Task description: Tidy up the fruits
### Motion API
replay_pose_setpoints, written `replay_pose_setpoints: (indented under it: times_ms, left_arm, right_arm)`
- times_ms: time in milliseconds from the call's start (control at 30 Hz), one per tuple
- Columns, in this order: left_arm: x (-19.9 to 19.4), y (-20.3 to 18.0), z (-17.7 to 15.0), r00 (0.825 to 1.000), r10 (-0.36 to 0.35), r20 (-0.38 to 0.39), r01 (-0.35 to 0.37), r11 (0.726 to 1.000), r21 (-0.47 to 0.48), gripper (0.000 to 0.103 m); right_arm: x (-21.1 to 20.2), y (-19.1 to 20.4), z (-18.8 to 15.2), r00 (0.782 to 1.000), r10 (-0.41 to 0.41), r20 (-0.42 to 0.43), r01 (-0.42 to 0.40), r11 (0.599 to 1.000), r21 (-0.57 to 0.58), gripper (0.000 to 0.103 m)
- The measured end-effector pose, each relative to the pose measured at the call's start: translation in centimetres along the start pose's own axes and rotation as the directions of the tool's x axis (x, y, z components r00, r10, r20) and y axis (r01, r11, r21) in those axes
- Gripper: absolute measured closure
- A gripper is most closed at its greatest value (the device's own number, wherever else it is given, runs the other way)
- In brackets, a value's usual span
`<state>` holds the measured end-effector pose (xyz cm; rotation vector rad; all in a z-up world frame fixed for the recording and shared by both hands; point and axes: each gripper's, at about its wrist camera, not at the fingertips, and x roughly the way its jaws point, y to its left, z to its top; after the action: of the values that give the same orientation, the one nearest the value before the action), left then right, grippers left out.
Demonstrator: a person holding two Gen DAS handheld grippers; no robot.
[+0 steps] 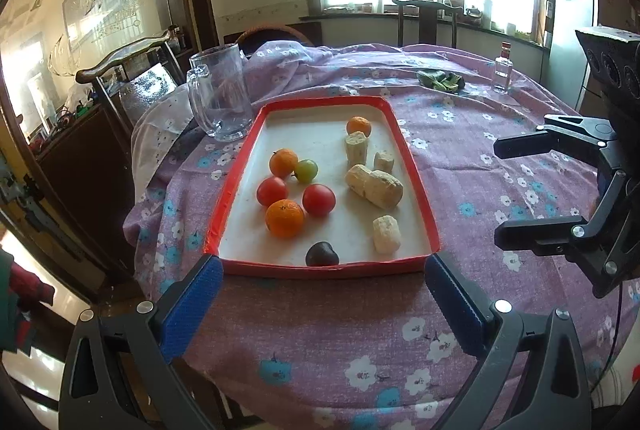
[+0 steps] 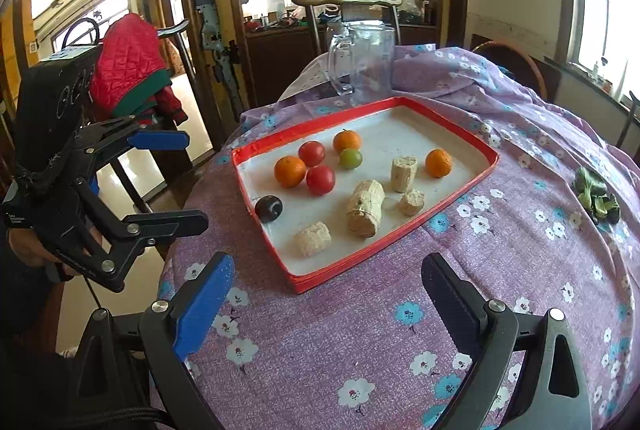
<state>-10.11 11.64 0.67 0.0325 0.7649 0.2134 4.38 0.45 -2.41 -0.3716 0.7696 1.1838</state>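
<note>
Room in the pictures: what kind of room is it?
Probably a home dining room: a round table under a flowered tablecloth, wooden chairs around it, and a glass mug beside a tray of fruit.

Counter [image 1: 500, 198]: round, draped in a mauve cloth with white and blue flowers, bunched in folds toward 12 o'clock. Directly on the cloth: red-rimmed tray [image 1: 416, 174], white inside, at centre, carrying the fruits; clear glass mug [image 1: 220, 98], upright with handle, just beside the tray's corner at 10 o'clock; small clear bottle [image 1: 503, 70] with red cap, upright at 2 o'clock; green leafy item [image 1: 440, 79] at 1 o'clock, apart from the tray.
</note>
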Motion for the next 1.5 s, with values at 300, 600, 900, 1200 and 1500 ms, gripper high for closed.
replay_pose_setpoints:
  times_ms: [300,600,900,1200,1500]
  left_arm:
    - [-0.1,-0.4,0.1,1.000,0.001,-0.013,-0.001,1.000,0.003,0.001]
    - [0.2,-0.6,0.3,1.000,0.015,-0.025,-0.015,1.000,-0.004,0.001]
    - [0.3,1.1,0.3,0.995,-0.100,-0.021,0.097,0.990,-0.100,0.001]
    - [0.0,3.6,0.2,0.993,-0.117,0.028,0.120,0.973,-0.197,0.001]
    - [-1.0,2.9,0.5,0.990,-0.122,0.077,0.134,0.974,-0.182,0.001]
  right_arm:
    - [0.2,1.1,-0.4,1.000,-0.020,-0.022,0.018,0.997,-0.080,0.004]
    - [0.7,2.1,-0.7,0.999,-0.026,-0.029,0.022,0.991,-0.129,0.004]
    - [1.3,3.2,-1.0,0.998,-0.046,-0.039,0.039,0.984,-0.174,0.004]
    - [1.6,3.6,-0.9,0.998,-0.044,-0.035,0.037,0.983,-0.180,0.004]
    - [1.7,3.4,-0.8,1.000,-0.019,-0.023,0.014,0.984,-0.177,0.004]
